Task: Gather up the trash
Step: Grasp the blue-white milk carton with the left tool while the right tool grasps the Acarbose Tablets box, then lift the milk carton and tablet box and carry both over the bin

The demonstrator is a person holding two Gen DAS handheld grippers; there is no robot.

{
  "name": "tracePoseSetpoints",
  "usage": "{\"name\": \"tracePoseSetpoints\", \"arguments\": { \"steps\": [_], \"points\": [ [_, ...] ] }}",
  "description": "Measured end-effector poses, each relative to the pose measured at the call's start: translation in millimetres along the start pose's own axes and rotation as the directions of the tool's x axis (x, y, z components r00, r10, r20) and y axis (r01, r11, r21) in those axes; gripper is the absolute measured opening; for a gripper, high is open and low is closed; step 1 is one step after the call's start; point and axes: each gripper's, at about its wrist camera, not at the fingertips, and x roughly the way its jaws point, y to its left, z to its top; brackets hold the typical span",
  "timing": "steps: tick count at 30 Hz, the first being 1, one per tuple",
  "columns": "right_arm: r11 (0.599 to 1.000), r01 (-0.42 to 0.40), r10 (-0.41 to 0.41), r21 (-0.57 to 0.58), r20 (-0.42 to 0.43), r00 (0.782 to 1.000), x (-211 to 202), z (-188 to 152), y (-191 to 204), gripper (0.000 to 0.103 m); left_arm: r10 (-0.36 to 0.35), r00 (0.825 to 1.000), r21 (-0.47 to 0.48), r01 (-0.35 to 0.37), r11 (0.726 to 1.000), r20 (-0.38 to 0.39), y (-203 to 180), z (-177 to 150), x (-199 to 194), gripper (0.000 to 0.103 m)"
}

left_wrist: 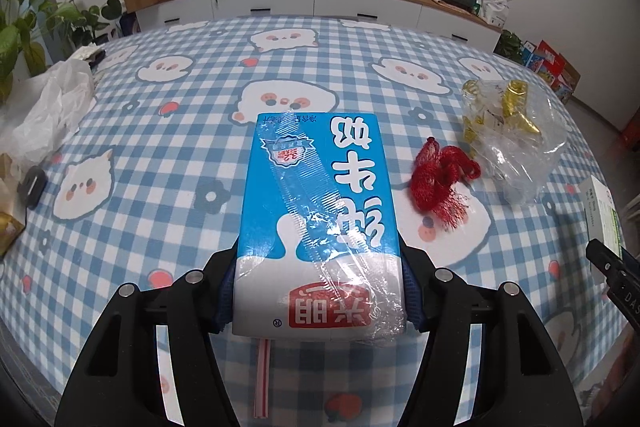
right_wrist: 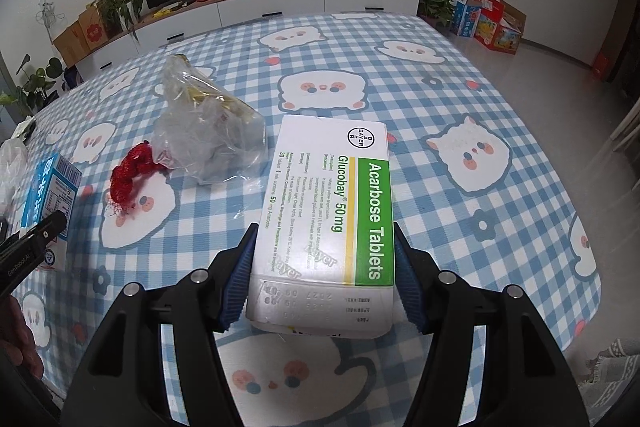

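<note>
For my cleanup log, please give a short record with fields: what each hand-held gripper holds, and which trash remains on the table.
left hand-held gripper: shut on blue-and-white milk carton
right hand-held gripper: shut on white-and-green cardboard tablet box
remaining on checked tablecloth: red mesh net, crumpled clear plastic bag
far left edge: white plastic bag

Both wrist cameras look steeply down, close; sharing the red net (left_wrist: 442, 183).

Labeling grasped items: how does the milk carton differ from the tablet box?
The milk carton is blue and white with a plastic-wrapped straw on its face; the tablet box is white with a green band and no wrap. The carton sits in the left gripper, the box in the right gripper. Both are rectangular, clamped between blue-padded fingers above the table.
</note>
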Motion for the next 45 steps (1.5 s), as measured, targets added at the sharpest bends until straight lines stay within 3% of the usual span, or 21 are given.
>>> {"name": "tracePoseSetpoints", "arguments": {
  "steps": [17,45],
  "points": [
    [0.999,-0.049,0.05,-0.016,0.055,0.997,-66,-32,6,0.059,-0.052,0.998,0.029,0.051,0.998,0.035,-20,-50,-66,0.062],
    [0.995,-0.087,0.089,-0.041,0.043,0.995,-126,-136,-1,0.059,-0.088,0.996,0.035,0.087,0.996,0.025,-17,-167,-137,0.062]
  ]
}}
